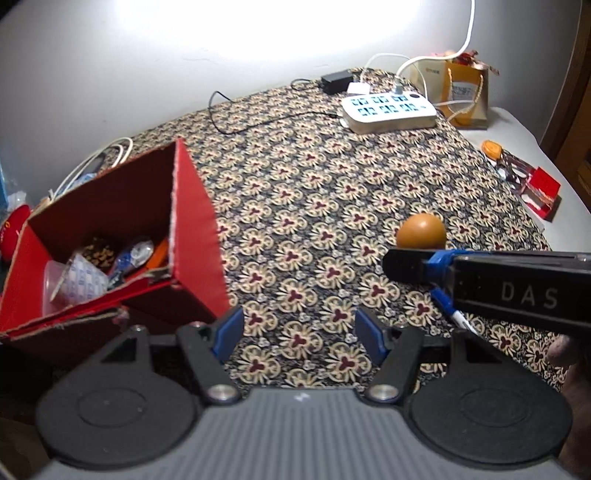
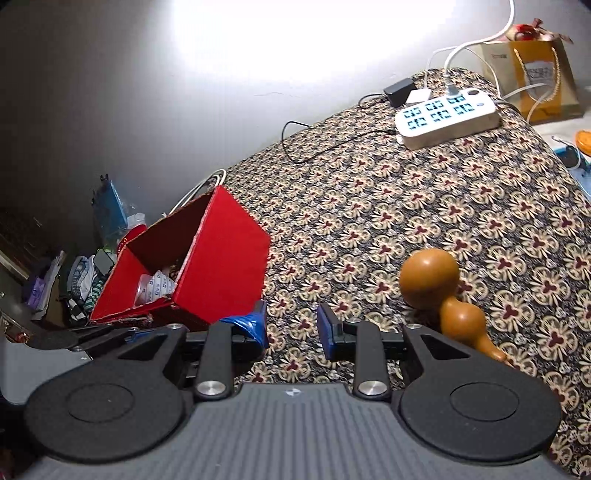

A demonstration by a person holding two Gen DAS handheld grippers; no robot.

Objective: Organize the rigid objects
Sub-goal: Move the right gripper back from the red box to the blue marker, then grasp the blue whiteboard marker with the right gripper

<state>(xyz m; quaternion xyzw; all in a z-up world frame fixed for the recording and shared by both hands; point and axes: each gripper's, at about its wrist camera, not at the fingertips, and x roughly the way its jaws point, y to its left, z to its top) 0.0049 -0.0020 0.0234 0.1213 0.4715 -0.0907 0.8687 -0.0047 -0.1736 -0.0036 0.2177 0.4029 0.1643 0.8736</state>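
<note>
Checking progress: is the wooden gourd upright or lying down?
Lying down. The wooden gourd rests on its side on the patterned cloth, outside the red box.

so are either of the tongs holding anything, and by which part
Nothing is held: left tongs and right tongs both stand open, with only cloth showing between.

A plain pale wall filled the upper part of both views, washed out at top centre by a strong bright glare. Below it a surface draped in dark patterned cloth with cream-and-maroon floral motifs ran from centre to right. At far right of the left wrist view, a bare white tabletop edge showed beyond the cloth, with a strip of brown wooden furniture behind. In the right wrist view, the left edge fell into dim shadow over a cluttered heap of mixed items.
</note>
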